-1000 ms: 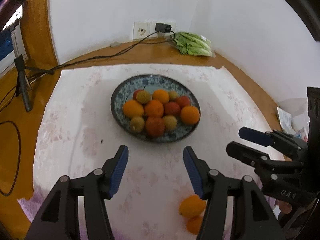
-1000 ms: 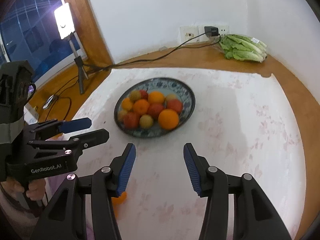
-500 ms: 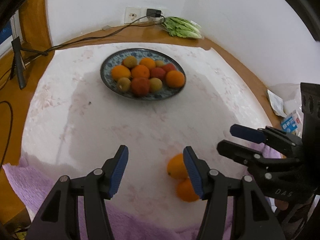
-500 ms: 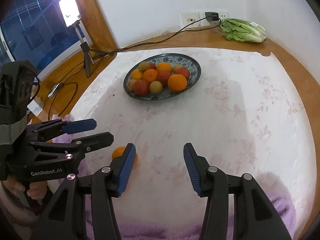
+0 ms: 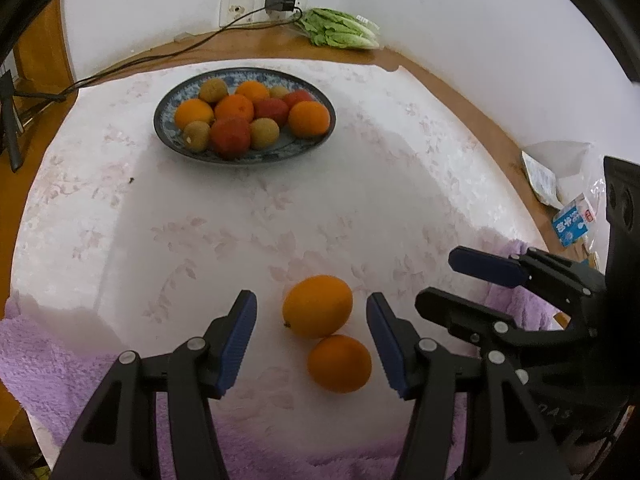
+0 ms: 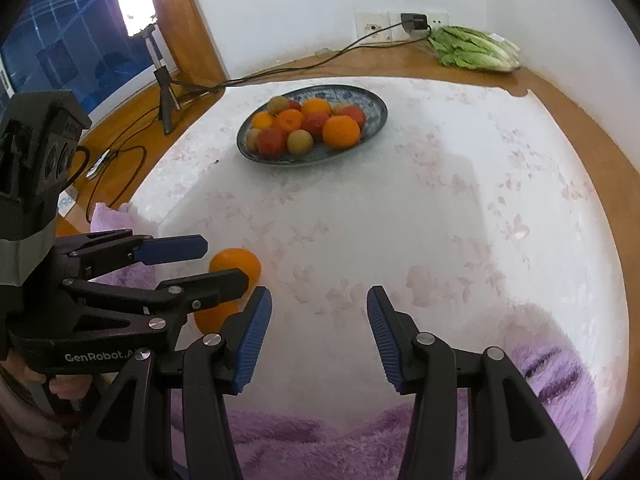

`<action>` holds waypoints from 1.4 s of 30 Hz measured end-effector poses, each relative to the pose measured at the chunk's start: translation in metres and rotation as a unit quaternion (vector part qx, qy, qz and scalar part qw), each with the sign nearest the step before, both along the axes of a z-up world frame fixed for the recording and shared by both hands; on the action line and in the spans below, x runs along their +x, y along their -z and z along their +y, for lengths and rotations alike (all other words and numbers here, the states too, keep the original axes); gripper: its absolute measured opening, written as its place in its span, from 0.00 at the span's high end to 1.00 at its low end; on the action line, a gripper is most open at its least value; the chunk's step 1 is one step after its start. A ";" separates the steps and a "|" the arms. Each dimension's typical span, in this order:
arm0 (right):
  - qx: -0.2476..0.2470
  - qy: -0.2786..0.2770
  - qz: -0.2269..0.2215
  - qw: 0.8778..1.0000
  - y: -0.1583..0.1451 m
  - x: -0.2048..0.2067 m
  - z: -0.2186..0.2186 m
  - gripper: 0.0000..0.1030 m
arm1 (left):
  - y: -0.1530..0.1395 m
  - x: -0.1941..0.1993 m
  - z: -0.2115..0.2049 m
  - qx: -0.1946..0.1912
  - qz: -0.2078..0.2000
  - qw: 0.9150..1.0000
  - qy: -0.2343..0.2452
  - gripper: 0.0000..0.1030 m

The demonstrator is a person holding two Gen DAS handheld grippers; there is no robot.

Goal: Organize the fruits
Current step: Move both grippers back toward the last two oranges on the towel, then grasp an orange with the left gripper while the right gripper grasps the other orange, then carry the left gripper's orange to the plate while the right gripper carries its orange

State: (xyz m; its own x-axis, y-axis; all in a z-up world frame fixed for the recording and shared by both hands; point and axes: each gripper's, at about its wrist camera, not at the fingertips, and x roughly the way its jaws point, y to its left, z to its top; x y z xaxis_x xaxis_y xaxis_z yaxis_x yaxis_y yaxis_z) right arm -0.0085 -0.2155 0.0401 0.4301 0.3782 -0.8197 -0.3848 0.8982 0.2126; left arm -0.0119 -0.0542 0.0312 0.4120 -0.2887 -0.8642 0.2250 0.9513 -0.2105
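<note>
Two loose oranges lie on the white cloth near the front edge: a far one (image 5: 317,306) and a near one (image 5: 339,363), touching. My left gripper (image 5: 311,330) is open, its jaws on either side of the two oranges, not touching them. A blue patterned plate (image 5: 168,128) holds several oranges, red fruits and small brown fruits at the table's far middle. My right gripper (image 6: 316,330) is open and empty over bare cloth, to the right of the oranges (image 6: 236,265). The left gripper also shows in the right wrist view (image 6: 188,264).
A head of lettuce (image 5: 340,34) lies by the wall socket and black cable (image 5: 276,2) at the back. A purple towel (image 5: 48,360) hangs under the cloth at the front edge. Packets (image 5: 570,224) lie at the right. A tripod lamp (image 6: 160,80) stands at the left.
Both grippers have pulled back from the plate toward the table's front edge. The two loose oranges have come between my left gripper's open jaws. Neither gripper has closed.
</note>
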 end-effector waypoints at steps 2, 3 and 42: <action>0.000 0.003 0.004 1.000 0.003 0.000 -0.002 0.50 | 0.003 0.001 0.000 0.001 0.003 1.000 -0.002 0.42; 0.000 0.003 0.004 1.000 0.004 -0.001 -0.003 0.51 | 0.004 0.002 0.000 0.001 0.005 1.000 -0.003 0.42; 0.006 -0.038 0.016 0.999 0.009 -0.015 0.034 0.50 | 0.002 0.007 0.076 -0.012 -0.027 0.995 -0.100 0.63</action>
